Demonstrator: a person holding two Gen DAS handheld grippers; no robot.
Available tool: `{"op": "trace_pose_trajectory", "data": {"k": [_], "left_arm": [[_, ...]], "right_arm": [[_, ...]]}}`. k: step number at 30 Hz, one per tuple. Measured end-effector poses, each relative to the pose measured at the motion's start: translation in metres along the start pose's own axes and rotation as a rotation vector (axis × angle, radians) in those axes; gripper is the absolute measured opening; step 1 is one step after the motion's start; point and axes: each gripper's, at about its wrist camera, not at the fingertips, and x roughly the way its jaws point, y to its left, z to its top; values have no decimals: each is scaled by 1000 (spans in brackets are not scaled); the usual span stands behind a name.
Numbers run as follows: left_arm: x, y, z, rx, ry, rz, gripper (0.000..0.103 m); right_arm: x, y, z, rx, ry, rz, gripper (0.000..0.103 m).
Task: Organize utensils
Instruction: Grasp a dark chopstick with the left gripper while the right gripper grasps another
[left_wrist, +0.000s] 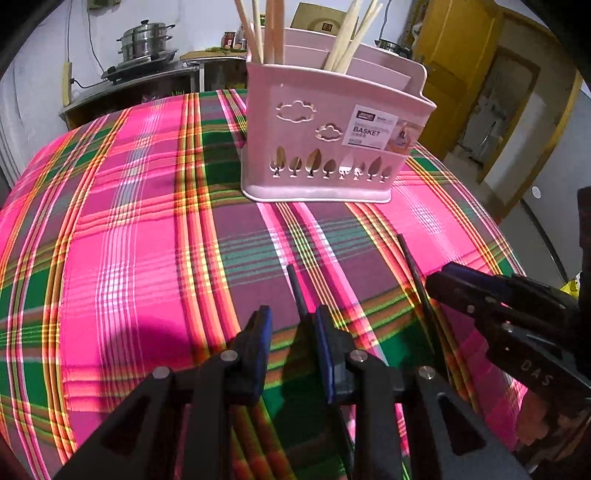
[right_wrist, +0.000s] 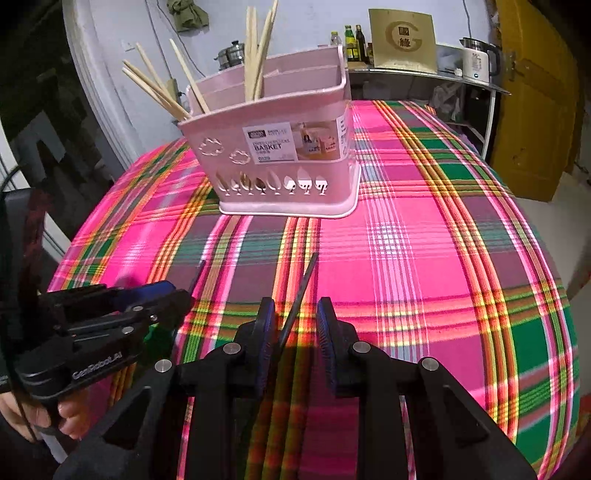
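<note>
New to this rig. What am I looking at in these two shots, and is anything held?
No robot arm: a person holds a two-finger claw in each hand, each with a fisheye camera looking along its fingers. One picture is from the left claw, the other from the right claw. On the plaid tablecloth stands a pink utensil basket with pale chopsticks in it. Two dark chopsticks lie near the claws: one at the left claw, one between the right claw's fingers. Both claws are open; nothing looks gripped.

My two wrist views sit low over the bench, looking forward along their jaws; both face the pink basket close ahead, the left from its left, the right from its right
</note>
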Motion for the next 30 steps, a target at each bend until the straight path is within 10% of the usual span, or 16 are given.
{"op": "trace_pose_trajectory", "data": {"k": [30], "left_arm": [[8, -18, 9, 63, 13, 88, 7]], "right_arm": [[19, 6, 12, -24, 60, -66, 4]]}}
